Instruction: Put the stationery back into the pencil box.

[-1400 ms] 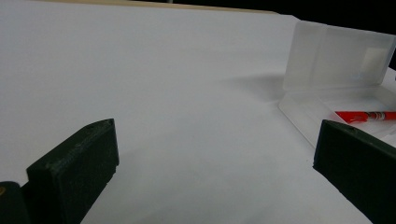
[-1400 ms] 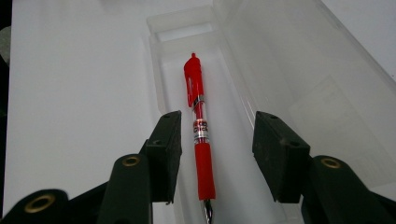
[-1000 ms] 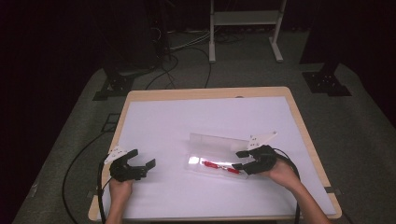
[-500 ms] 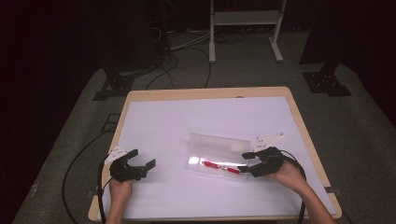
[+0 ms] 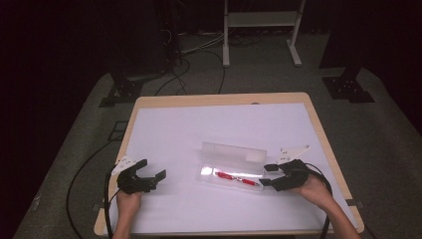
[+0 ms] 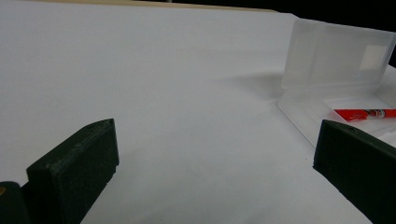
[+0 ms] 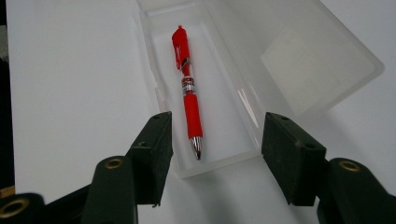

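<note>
In the left gripper view the pen [image 6: 366, 113] runs off the right edge, with just its red end showing in the open case [image 6: 336, 70]. The print on its barrel is too small to read. In the right gripper view the case lid [image 7: 299, 51] is cut by the top edge.

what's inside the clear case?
One red pen lies along the floor of the open clear case, tip toward the right gripper, whose open jaws sit at the case's near end. The rest of the tray looks bare; nothing is covered.
</note>
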A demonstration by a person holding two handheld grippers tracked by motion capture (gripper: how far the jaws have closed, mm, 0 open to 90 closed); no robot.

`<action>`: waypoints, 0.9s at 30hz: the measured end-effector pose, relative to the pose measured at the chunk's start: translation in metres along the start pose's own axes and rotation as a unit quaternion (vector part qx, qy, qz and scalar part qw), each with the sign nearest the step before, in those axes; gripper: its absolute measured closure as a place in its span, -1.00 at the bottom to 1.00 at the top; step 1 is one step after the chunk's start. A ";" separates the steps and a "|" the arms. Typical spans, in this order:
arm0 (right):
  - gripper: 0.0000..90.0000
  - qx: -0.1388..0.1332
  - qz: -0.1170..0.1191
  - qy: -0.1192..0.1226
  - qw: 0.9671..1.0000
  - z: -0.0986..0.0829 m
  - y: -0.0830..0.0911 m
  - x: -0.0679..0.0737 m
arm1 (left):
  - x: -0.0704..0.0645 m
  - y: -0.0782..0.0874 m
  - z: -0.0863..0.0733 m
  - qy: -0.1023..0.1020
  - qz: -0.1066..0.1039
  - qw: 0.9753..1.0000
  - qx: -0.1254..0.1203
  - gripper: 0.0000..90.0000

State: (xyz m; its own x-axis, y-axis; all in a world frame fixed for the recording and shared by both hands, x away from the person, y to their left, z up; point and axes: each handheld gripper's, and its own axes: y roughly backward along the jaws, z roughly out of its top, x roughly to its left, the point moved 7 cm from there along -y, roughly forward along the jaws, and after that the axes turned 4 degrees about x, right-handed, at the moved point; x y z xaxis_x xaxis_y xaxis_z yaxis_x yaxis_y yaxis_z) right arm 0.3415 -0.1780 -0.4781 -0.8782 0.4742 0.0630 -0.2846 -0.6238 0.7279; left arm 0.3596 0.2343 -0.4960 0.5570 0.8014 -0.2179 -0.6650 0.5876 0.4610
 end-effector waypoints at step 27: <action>-0.08 -0.008 -0.020 -0.031 0.999 -0.027 0.017 -0.009 | 0.001 0.000 0.000 0.003 0.000 1.000 -0.001 -1.00</action>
State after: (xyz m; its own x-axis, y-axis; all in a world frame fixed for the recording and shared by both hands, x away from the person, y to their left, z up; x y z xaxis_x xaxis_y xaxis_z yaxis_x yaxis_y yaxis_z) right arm 0.3341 -0.2097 -0.4845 -0.8403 0.5365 0.0771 -0.3259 -0.6137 0.7191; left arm 0.3598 0.2351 -0.4960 0.5534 0.8024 -0.2231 -0.6664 0.5873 0.4592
